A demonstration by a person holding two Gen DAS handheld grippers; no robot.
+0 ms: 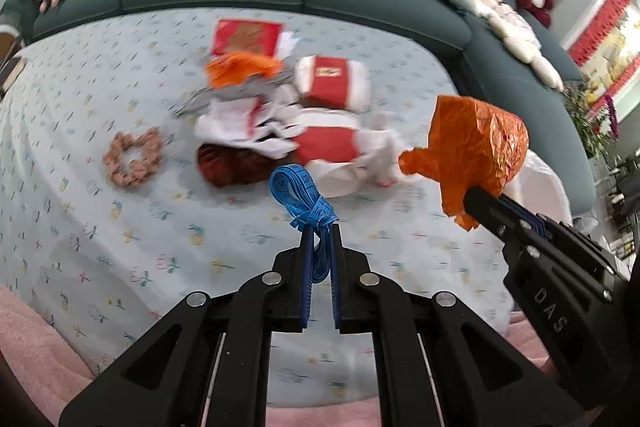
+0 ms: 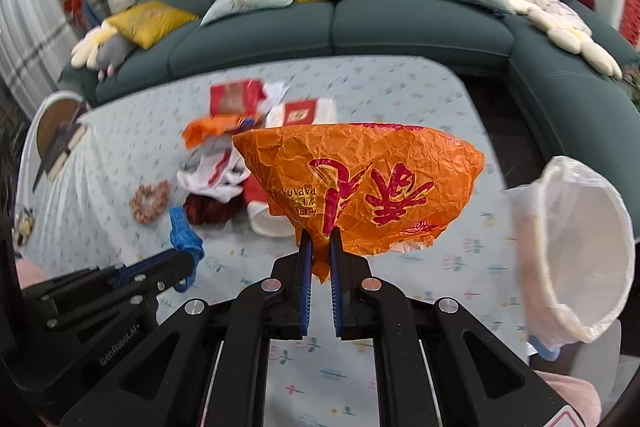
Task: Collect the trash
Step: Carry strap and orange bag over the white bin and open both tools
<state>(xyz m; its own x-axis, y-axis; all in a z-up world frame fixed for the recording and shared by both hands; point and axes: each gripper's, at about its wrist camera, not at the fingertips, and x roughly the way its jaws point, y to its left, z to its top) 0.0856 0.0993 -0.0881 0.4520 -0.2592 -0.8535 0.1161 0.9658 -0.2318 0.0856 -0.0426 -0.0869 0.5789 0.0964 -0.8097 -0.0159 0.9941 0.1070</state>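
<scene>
- Right gripper (image 2: 320, 239) is seen clamped on the lower edge of an orange wrapper (image 2: 360, 183), which is held up in the air above the table (image 2: 400, 95); the pinch is taken on a crumpled corner only.
- Left gripper (image 1: 320, 227) is seen closed on a folded blue tape measure (image 1: 300, 195), with a loop of it trailing back between the fingers.
- The wrapper is judged to be very light, thin and crinkly (a waxed or foil-like paper, by its creases). It should hold its bowl shape loosely but will flutter and could tear or slip if only a corner is kept; a fold of doubled material is the safer place to grip.
- The tape measure is judged soft and limp; it is best held at the bundled middle, as now, so that no end unrolls.
- A lined bin (image 2: 580, 251) is seen at the right, near the table edge, its mouth tilted toward the right wrist camera and close to the wrapper.
- More litter remains heaped mid-table: red-and-white packets (image 1: 332, 83), white paper (image 1: 240, 127) and an orange scrap (image 1: 240, 69).
- Writing: large red Chinese characters are printed on the wrapper, seen upside down, with small letters reading roughly "PAPAGA". "DAS" can be read on the right gripper's body, "GenRoboLAI" (partly unclear) on the left one's. Numbers on the tape are too small to be sure of.
</scene>
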